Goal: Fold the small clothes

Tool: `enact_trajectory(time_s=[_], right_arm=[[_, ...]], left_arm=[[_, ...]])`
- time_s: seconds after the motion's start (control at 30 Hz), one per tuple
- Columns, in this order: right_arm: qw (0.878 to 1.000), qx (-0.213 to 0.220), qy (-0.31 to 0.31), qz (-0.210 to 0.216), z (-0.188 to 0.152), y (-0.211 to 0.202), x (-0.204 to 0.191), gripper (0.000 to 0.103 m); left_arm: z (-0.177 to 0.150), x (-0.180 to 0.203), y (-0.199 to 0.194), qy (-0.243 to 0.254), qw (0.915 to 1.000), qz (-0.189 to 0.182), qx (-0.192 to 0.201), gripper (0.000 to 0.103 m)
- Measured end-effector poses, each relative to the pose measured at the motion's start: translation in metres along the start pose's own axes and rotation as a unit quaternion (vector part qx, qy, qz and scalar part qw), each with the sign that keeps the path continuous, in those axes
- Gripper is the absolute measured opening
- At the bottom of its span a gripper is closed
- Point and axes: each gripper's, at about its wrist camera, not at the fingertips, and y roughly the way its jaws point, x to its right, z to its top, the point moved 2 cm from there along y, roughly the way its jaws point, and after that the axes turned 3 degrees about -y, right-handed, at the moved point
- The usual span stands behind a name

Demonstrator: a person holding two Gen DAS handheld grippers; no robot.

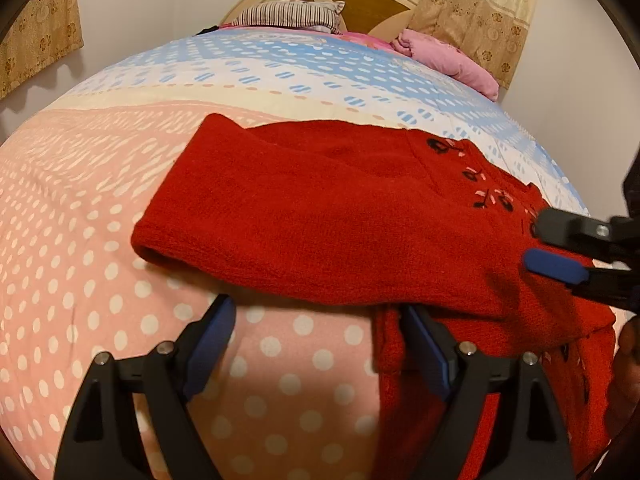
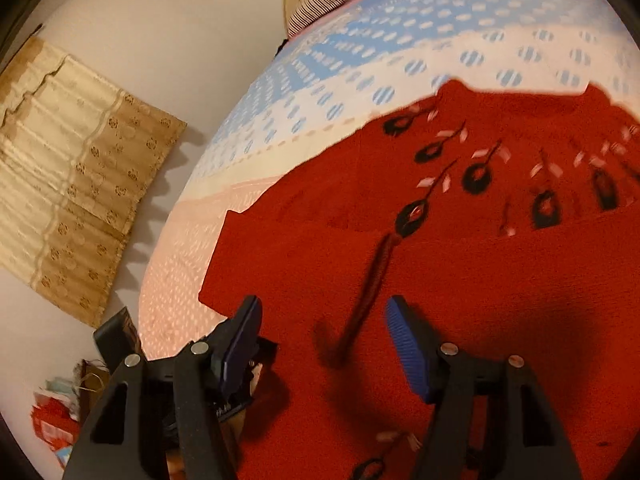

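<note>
Two open claws (image 1: 316, 344) (image 2: 324, 344) flank one red sweater (image 1: 320, 216).

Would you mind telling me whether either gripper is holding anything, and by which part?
Nothing is held: the left gripper and right gripper are open above the red knitted sweater.

Left gripper (image 1: 318, 322) spread wide, low — right gripper (image 2: 322, 322) spread too, angled downward.
</note>
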Motion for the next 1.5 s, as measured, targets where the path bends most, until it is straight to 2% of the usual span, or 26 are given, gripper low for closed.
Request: enact_trajectory(time_s=[0.07, 0.1, 0.17, 0.2, 0.33, 0.53, 0.67, 0.83, 1.07, 1.5], right_arm=[[1.0, -0.007, -0.007, -0.015, 0.002, 0.016, -0.002, 0.064], [0.999, -0.009, -0.01, -0.031, 0.003, 0.024, -0.001, 0.057], [0.999, -0.008, -0.015, -0.049, 0.005, 0.033, 0.0, 0.034], [0.998, -0.008, -0.029, -0.061, 0.006, 0.036, -0.003, 0.006], [0.995, 0.014, -0.067, -0.067, 0.006, 0.017, -0.02, 0.007], [0.985, 0.063, -0.133, -0.094, 0.015, -0.05, -0.049, 0.007], [0.98, 0.083, -0.145, -0.112, 0.022, -0.087, -0.05, 0.007], [0.976, 0.099, -0.14, -0.132, 0.027, -0.124, -0.033, 0.007], [0.973, 0.104, -0.13, -0.159, 0.015, -0.159, -0.004, 0.007], [0.972, 0.113, -0.085, -0.19, -0.007, -0.185, 0.056, 0.007]], left_arm=[[0.0, 0.001, 0.0, 0.001, 1.0, 0.002, 0.001, 0.087], [0.0, 0.001, 0.0, 0.001, 1.0, 0.002, 0.001, 0.087], [0.0, 0.002, 0.001, 0.001, 1.0, 0.003, 0.0, 0.087], [0.001, 0.001, 0.001, 0.0, 1.0, 0.002, 0.0, 0.087], [0.001, 0.001, 0.002, -0.001, 1.0, 0.0, -0.001, 0.087], [0.002, 0.001, 0.003, -0.001, 1.0, 0.0, -0.001, 0.087], [0.002, 0.001, 0.003, 0.001, 1.0, 0.004, -0.001, 0.087], [0.002, 0.001, 0.004, 0.002, 1.0, 0.005, -0.001, 0.087], [0.003, 0.0, 0.006, 0.004, 1.0, 0.007, -0.001, 0.088], [0.003, 0.0, 0.007, 0.006, 0.9999, 0.009, 0.0, 0.088]])
